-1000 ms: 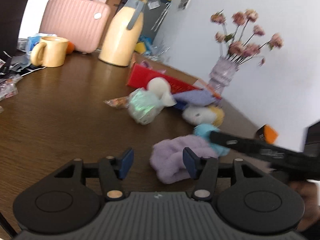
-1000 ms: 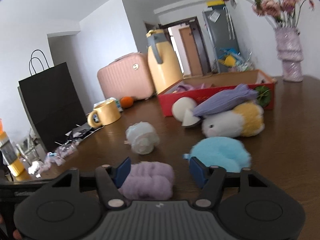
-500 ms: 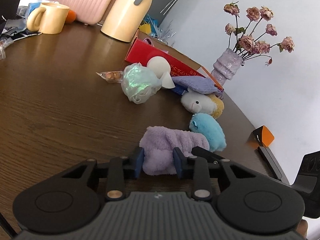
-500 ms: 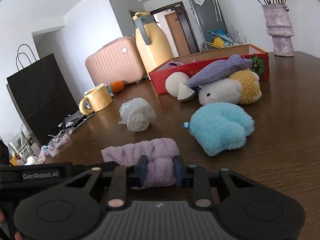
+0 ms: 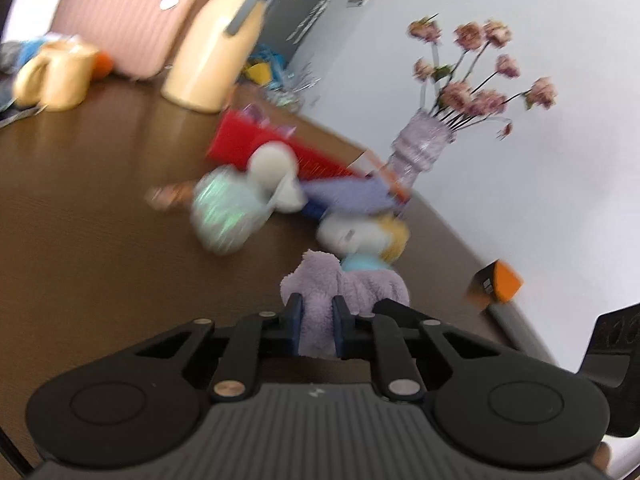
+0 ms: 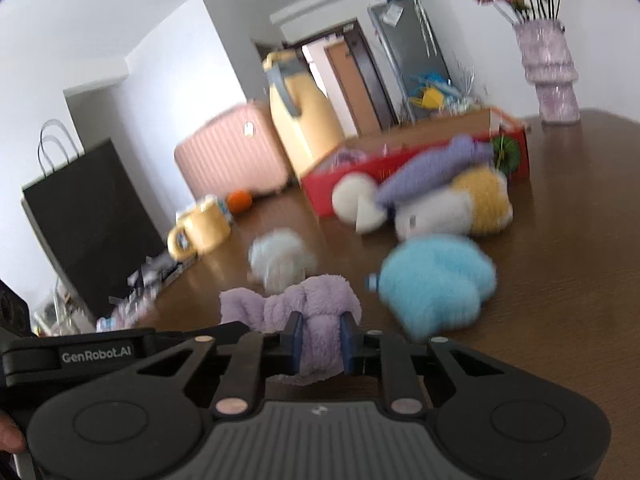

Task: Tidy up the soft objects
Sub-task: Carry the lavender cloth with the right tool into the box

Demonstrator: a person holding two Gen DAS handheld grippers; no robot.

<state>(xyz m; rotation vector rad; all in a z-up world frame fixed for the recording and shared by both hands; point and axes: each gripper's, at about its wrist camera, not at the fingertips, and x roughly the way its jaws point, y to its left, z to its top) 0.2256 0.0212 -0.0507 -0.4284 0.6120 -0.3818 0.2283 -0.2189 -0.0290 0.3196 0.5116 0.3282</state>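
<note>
Both grippers are shut on one fluffy purple cloth [image 5: 340, 280], one at each end, and hold it just above the brown table. My left gripper [image 5: 317, 326] pinches one end. My right gripper [image 6: 320, 340] pinches the other end of the cloth [image 6: 316, 300]. Beyond it lie a blue plush [image 6: 436, 280], a white-and-yellow plush [image 6: 452, 208], a purple cloth toy [image 6: 436, 164], a white ball toy [image 6: 356, 204] and a pale wrapped bundle [image 5: 224, 208]. A red box [image 6: 420, 160] stands behind them.
A yellow thermos [image 6: 304, 116], a pink case [image 6: 232, 152], a yellow mug [image 6: 200, 232] and an orange [image 6: 239, 201] stand at the back. A black bag [image 6: 88, 224] is at the left. A vase of flowers [image 5: 424, 152] and an orange block [image 5: 496, 282] are on the right.
Both grippers, shut on the purple cloth, have lifted and bunched it. A second ago both were open around it. The views are now motion-blurred.
</note>
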